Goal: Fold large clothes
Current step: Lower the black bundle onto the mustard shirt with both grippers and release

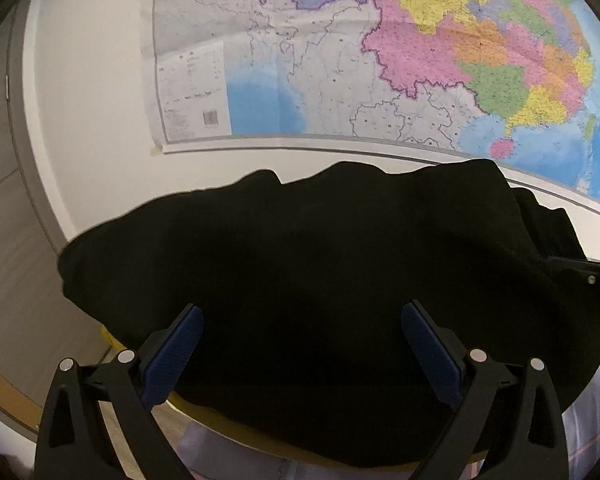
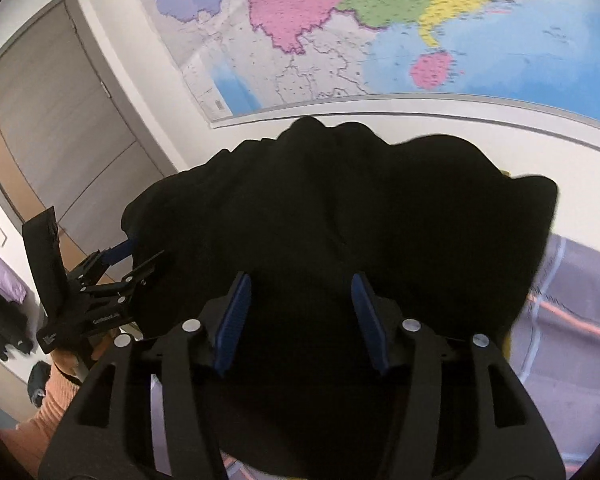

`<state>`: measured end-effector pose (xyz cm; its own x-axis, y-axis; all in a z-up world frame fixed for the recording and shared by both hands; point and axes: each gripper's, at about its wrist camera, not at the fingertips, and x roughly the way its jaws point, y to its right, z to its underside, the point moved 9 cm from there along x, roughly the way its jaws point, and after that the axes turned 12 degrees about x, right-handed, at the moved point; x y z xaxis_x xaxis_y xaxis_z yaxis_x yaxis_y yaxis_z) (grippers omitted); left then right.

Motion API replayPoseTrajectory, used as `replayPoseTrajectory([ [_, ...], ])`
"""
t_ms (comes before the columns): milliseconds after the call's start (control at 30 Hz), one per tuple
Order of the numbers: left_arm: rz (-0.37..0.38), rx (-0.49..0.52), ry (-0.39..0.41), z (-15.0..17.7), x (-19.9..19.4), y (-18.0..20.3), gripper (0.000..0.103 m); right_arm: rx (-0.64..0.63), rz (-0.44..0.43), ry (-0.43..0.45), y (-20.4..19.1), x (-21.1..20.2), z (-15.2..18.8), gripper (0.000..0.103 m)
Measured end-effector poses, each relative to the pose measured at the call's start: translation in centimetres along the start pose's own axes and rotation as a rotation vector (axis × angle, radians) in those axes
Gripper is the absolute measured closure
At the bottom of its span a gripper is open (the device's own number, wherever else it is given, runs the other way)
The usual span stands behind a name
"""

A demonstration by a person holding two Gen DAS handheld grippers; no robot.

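Note:
A large black garment (image 1: 300, 248) lies bunched in a heap and fills the lower half of both views (image 2: 340, 208). My left gripper (image 1: 302, 312) is open, its blue pads wide apart just over the near edge of the cloth. It also shows in the right wrist view (image 2: 140, 254) at the left edge of the heap, touching the cloth. My right gripper (image 2: 302, 280) is open, its pads apart over the near part of the garment. Its black body tip shows at the right of the left wrist view (image 1: 580, 268). Neither gripper holds cloth.
A coloured wall map (image 1: 380, 48) hangs on the white wall behind the heap. A grey door (image 2: 60, 120) stands at the left. A checked sheet (image 2: 572, 320) and a yellow edge (image 1: 204, 412) lie under the garment. Dark and purple clothes (image 2: 0, 280) hang at far left.

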<state>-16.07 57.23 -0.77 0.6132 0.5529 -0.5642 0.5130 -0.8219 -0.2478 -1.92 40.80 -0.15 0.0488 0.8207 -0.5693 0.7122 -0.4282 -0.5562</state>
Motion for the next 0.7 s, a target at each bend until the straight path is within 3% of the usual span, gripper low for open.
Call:
replayPoseTrajectory([
  [100,-0.039,0.012,0.011,-0.4,-1.3,0.1,0.007,-0.014,0.006,0.017,-0.5,-1.5,0.0,0.051],
  [267,-0.036,0.017,0.027,-0.7,-3.4,1.0,0.007,-0.095,0.028,0.058,-1.7,-3.7,0.7,0.048],
  [400,0.017,0.024,0.043,-0.7,-4.5,3.0,0.007,-0.174,0.052,0.070,-2.6,-4.1,2.0,0.047],
  [567,0.086,0.051,0.008,-0.1,-3.0,5.3,0.007,-0.175,0.070,0.025,-1.5,-2.2,3.2,0.048],
  [700,0.069,0.032,-0.010,0.5,-1.8,5.4,0.006,-0.134,0.044,0.014,-1.0,-1.9,3.3,0.046],
])
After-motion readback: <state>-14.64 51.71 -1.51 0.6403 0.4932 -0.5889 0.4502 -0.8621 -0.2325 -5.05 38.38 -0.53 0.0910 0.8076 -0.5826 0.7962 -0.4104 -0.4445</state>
